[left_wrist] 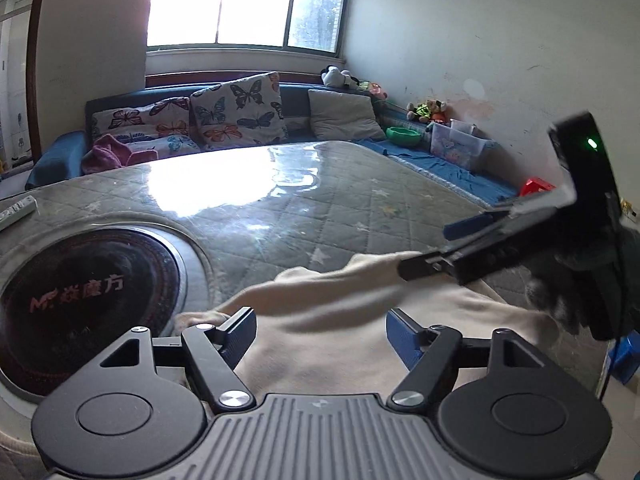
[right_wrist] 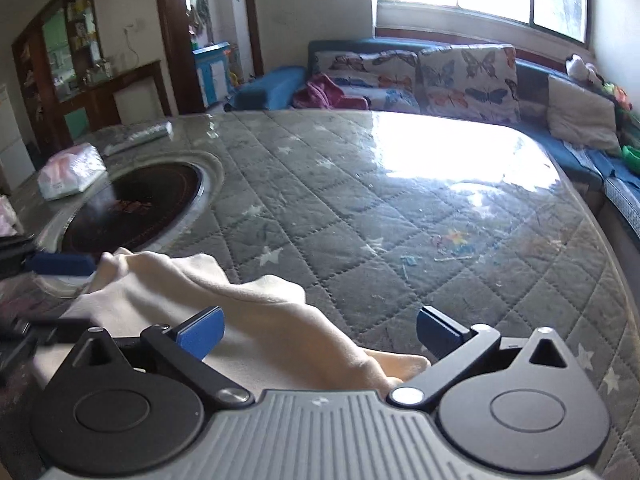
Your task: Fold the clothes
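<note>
Spread-jawed left gripper (left_wrist: 320, 330) and right gripper (right_wrist: 320, 330) straddle cream soft cloth garment (left_wrist: 340, 320), rumpled toward 12 o'clock; regrasping an edge likely follows.

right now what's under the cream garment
The cream garment lies on the quilted table cover, its left edge by the round black burner. What the cloth itself hides cannot be seen.

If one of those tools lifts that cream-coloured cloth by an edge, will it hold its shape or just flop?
Probably flop: the cream cloth already lies in soft rumpled folds on the quilted table cover, so it looks limp. It seems thin and light for its spread. The cover looks glossy, likely under clear plastic, so a push may slide or bunch the cloth rather than move it flat.
</note>
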